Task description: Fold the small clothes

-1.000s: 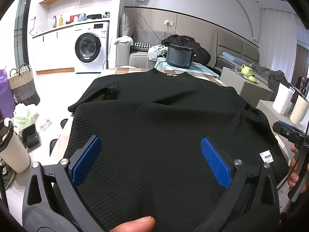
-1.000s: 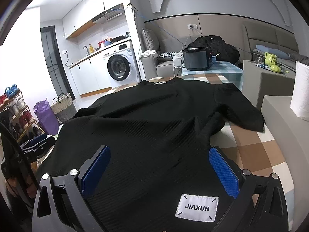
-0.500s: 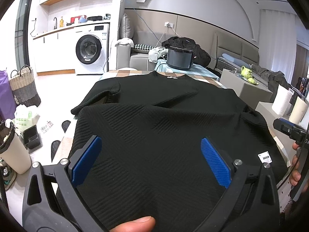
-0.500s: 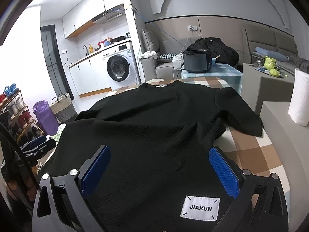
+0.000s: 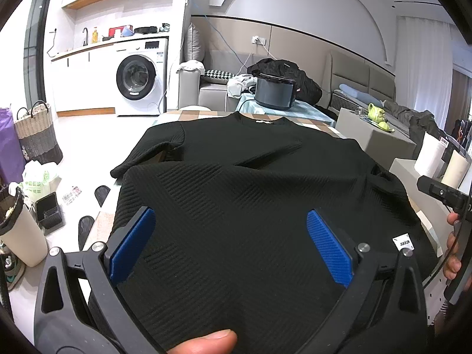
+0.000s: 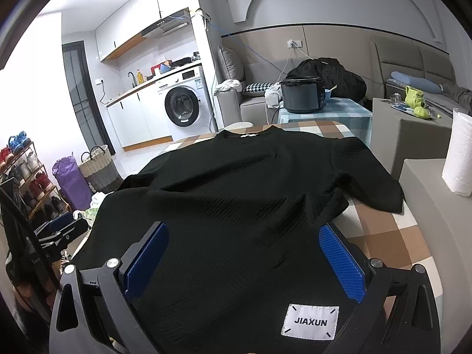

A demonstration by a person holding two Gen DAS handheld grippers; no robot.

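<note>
A black ribbed short-sleeved top (image 5: 250, 153) (image 6: 250, 171) lies spread on a brown-and-white checked table (image 6: 380, 236), collar at the far end. Its near part rises toward both cameras and overlaps the left sleeve (image 5: 147, 153). My left gripper (image 5: 230, 236) is open, blue pads wide apart, with the fabric filling the gap between them; a thumb (image 5: 206, 339) shows at the bottom edge. My right gripper (image 6: 244, 253) is open too, and the white JIAXUN label (image 6: 309, 323) lies between its fingers. The right gripper's body (image 5: 442, 191) shows at the left view's right edge.
A dark rice cooker (image 6: 303, 94) stands on a small table beyond the collar. Grey blocks with a paper roll (image 6: 460, 153) flank the right side. A woven basket (image 5: 37, 135), bags and a white bin (image 5: 20, 236) stand on the floor at left.
Both views have shifted slightly; the top sits a little lower and farther in frame. The near part of the fabric has bunched slightly toward the collar. Both grippers stay equally wide.
</note>
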